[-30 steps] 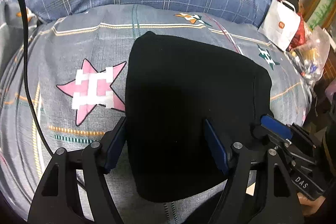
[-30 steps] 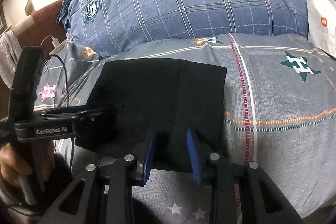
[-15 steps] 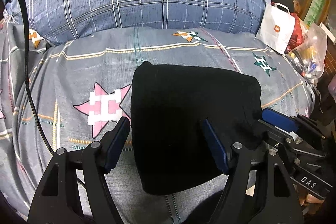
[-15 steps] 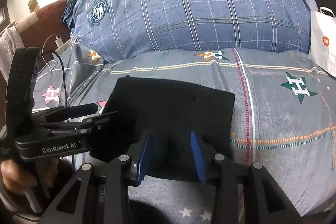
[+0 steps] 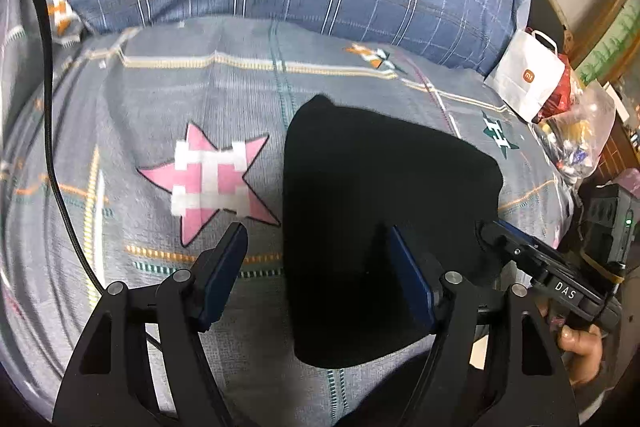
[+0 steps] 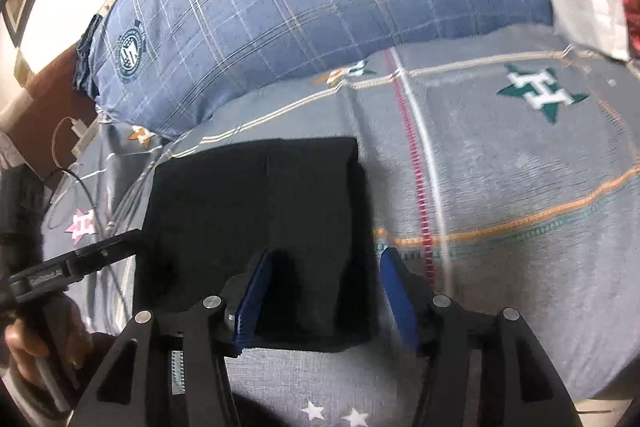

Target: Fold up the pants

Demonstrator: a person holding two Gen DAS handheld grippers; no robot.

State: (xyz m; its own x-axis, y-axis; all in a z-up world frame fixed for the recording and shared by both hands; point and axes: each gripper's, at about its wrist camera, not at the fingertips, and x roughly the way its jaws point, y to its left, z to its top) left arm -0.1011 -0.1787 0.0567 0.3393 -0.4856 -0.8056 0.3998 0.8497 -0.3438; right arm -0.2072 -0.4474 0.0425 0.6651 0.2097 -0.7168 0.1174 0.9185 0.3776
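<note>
Folded black pants [image 5: 384, 227] lie flat on the bed [image 5: 180, 99]. The left gripper [image 5: 316, 267] hovers spread, one finger [image 5: 412, 287] over the cloth.

Right gripper [image 6: 324, 291] spread its jaws wider over the folded black pants [image 6: 256, 211], left gripper [image 5: 316, 275] drifted leftward off the fabric's edge.

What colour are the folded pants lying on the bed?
Plain black pants, with no visible pattern; the left wrist view shows them best.
</note>
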